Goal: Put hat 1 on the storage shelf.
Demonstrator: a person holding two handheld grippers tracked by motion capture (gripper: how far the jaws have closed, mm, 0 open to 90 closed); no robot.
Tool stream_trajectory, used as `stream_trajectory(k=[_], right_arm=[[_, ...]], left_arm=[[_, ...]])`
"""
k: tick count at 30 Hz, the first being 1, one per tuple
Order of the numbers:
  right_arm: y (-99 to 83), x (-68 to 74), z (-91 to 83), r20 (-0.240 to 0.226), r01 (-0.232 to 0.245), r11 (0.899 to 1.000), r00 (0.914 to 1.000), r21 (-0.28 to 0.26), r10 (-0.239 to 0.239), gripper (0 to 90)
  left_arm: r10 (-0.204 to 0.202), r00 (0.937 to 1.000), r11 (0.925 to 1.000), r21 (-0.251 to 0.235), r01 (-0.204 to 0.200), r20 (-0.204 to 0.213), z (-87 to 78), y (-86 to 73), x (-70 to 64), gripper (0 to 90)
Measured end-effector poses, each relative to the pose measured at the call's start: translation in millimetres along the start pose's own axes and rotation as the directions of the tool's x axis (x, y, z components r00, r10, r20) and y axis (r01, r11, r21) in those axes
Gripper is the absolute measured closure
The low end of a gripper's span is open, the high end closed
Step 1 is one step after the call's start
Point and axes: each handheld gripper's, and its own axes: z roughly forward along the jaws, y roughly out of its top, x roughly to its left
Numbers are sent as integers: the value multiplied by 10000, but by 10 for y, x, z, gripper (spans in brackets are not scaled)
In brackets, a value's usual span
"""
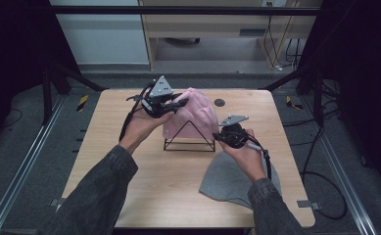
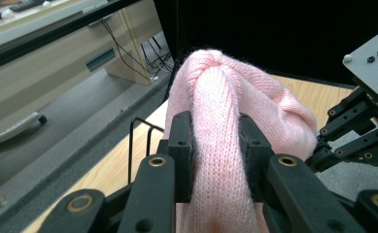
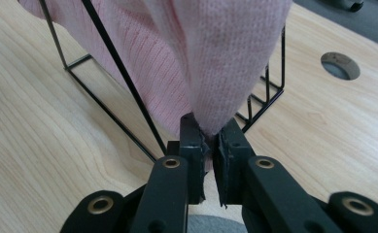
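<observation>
Both grippers are holding the pink knitted hat (image 1: 197, 113) over the black wire stand (image 1: 189, 139): the left gripper (image 1: 174, 104) is clamping its raised top while the right gripper (image 1: 221, 137) is pinching its lower edge, keeping it spread for draping.

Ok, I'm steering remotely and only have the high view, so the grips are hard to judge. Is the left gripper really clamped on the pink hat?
Observer: Yes. The left gripper has a thick fold of the pink hat squeezed between its jaws.
Operator: And the right one?
Observer: The right gripper pinches a thin edge of the hat, low down beside the black wire stand.
Operator: Is that edge touching the table?
Observer: No, it hangs above the wooden table, drawn down to the jaws.
</observation>
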Motion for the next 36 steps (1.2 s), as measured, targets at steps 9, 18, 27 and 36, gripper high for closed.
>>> stream_trajectory(k=[9, 18, 27, 36], right_arm=[[-86, -24, 96, -22, -160, 9995, 9999, 285, 160, 834], [-139, -19, 79, 97, -434, 9981, 9990, 426, 431, 632], [-386, -73, -327, 834, -637, 9977, 9946, 209, 618, 423], [-491, -194, -495, 1081, -1041, 9943, 9890, 250, 1008, 370]], left_arm=[[-281, 9991, 9996, 72, 279, 310, 44, -148, -56, 711], [-648, 9960, 9978, 196, 637, 615, 88, -275, -97, 717], [-820, 9935, 9959, 455, 786, 793, 77, -355, -136, 699], [-889, 9938, 9956, 356, 866, 667, -49, -316, -203, 540]])
